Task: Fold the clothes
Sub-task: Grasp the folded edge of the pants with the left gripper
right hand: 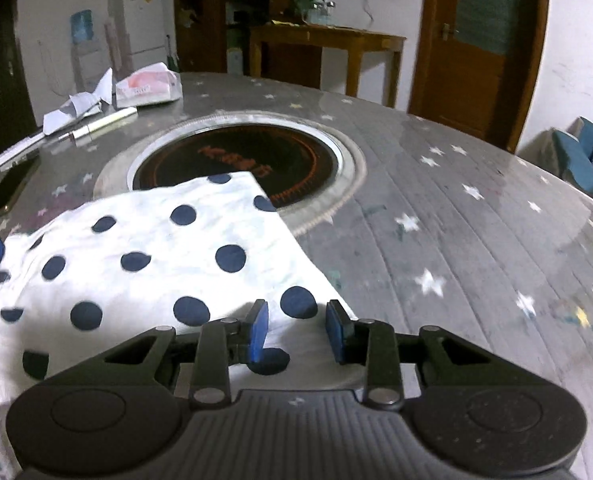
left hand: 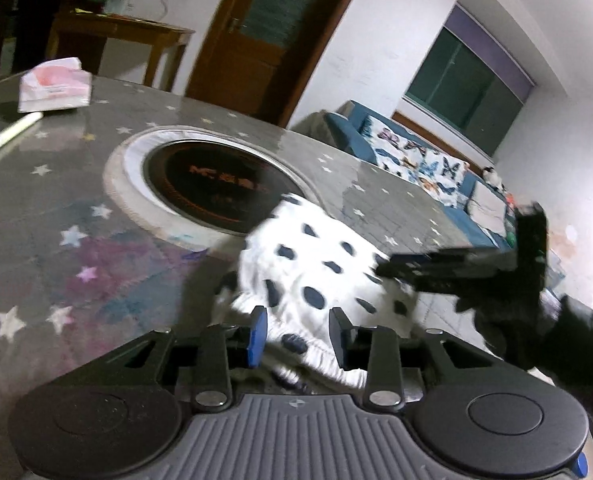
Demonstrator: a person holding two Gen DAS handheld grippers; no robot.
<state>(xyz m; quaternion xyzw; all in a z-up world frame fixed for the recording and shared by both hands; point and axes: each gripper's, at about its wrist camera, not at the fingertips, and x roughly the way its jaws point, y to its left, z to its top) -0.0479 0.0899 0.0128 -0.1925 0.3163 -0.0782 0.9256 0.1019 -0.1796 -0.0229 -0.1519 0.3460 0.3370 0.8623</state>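
A white garment with dark blue dots [right hand: 168,264] lies on the grey star-patterned table [right hand: 456,240], its far corner over the round cooktop [right hand: 240,164]. My right gripper [right hand: 296,334] is open, its blue pads just above the cloth's near right edge. In the left wrist view the same garment [left hand: 312,276] is bunched and blurred. My left gripper [left hand: 298,336] is open, its jaws either side of the cloth's ruffled edge. The right gripper [left hand: 436,268] shows there as a dark shape at the cloth's right side.
A tissue pack [right hand: 148,88], crumpled paper [right hand: 80,108], a white pen [right hand: 104,122] and a phone [right hand: 8,192] lie at the table's far left. A wooden side table [right hand: 328,48] and door [right hand: 480,40] stand behind. A blue sofa [left hand: 424,160] is at the right.
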